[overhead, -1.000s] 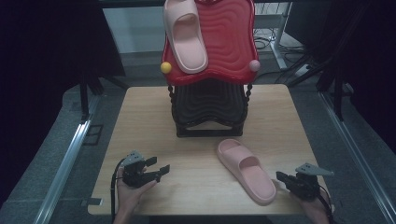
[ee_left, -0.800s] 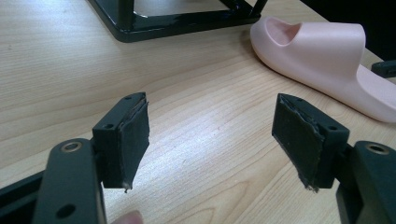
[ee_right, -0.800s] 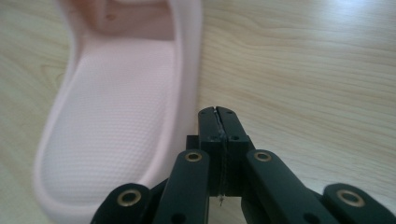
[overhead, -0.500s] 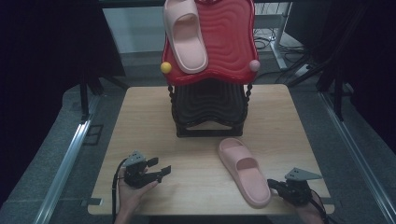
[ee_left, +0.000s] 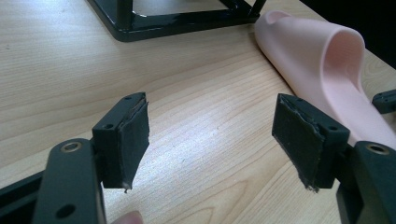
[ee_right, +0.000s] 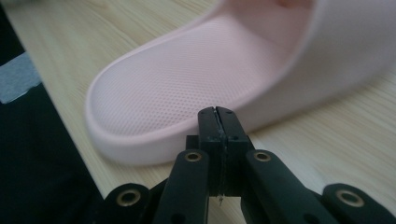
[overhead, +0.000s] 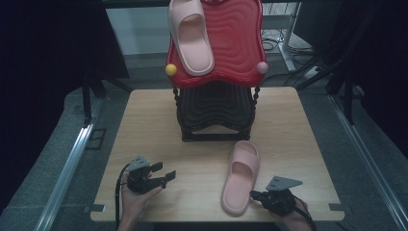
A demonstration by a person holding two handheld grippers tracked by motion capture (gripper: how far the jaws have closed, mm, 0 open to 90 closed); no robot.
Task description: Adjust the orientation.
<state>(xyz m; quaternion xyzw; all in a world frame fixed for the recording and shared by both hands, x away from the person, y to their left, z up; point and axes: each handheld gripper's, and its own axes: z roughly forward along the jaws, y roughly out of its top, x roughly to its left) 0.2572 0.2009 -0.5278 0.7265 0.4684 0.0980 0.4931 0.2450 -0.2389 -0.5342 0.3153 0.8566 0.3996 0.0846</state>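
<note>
One pink slipper (overhead: 240, 175) lies on the wooden table (overhead: 144, 125), toe toward a rack (overhead: 216, 103) with a red wavy top and black lower tiers. A second pink slipper (overhead: 190, 36) rests on that red top. My right gripper (overhead: 255, 196) is shut with nothing between its jaws, its tips against the outer side of the slipper's heel (ee_right: 196, 79). In the right gripper view, the right gripper (ee_right: 218, 116) has its pads pressed together. My left gripper (overhead: 166, 174) hovers open left of the slipper. In the left gripper view, the left gripper (ee_left: 212, 135) has bare table between its pads, with the slipper (ee_left: 322, 60) to the right.
A yellow ball (overhead: 170, 69) and a pink ball (overhead: 261, 67) cap the front corners of the rack's red top. The rack's black base (ee_left: 177, 23) stands ahead of the left gripper. The table's front edge (overhead: 216, 219) is close to both hands. Dark floor and metal rails surround the table.
My right gripper has moved left along the front edge against the slipper's heel. The heel has swung left, so the slipper now lies nearly straight toward the rack. The left gripper stayed put.
</note>
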